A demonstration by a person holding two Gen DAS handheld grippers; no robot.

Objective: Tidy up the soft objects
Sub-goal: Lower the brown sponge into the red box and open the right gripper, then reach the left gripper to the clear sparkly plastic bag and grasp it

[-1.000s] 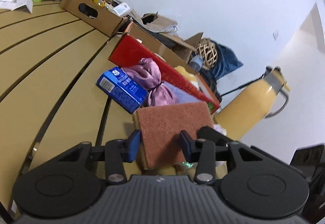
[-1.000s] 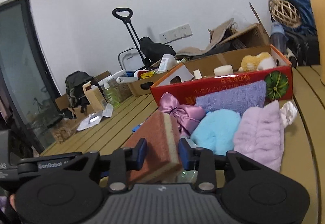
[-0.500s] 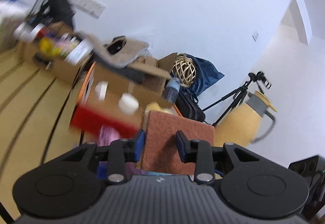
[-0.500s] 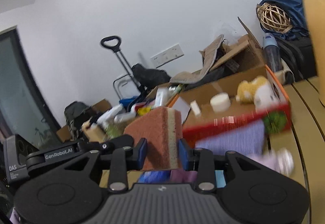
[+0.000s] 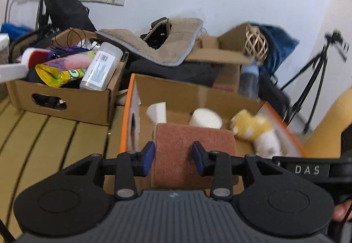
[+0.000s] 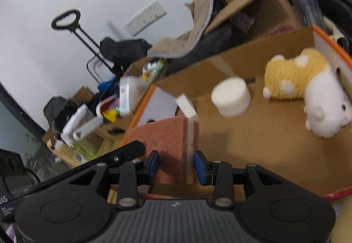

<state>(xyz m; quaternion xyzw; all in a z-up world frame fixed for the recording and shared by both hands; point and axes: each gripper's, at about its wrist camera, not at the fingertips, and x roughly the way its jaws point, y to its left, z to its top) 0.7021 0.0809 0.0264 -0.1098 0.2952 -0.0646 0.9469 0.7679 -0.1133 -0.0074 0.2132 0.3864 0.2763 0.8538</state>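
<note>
A rust-red scouring sponge (image 5: pixel 193 148) with a pale foam layer (image 6: pixel 190 132) hangs over the near left corner of the orange-rimmed cardboard box (image 5: pixel 125 115). Both grippers hold it. My left gripper (image 5: pixel 173 157) has its pads against the broad red face, and its jaws are opening. My right gripper (image 6: pixel 176 166) pinches the sponge across its thickness, its jaws opening too. Inside the box (image 6: pixel 325 42) lie a yellow-and-white plush toy (image 6: pixel 308 88), a white foam cylinder (image 6: pixel 231 99) and a white foam wedge (image 6: pixel 187 106).
A brown box (image 5: pixel 66 99) full of bottles and packets stands left of the orange box on the slatted wooden table (image 5: pixel 55 143). Behind are a tan mat (image 5: pixel 165 49), a wicker ball (image 5: pixel 256 44), a tripod (image 5: pixel 314 80) and a trolley handle (image 6: pixel 66 20).
Both grippers have carried the sponge up from the table beside the pile of cloths and forward over the box. The cloths and the blue packet have dropped out of view.
</note>
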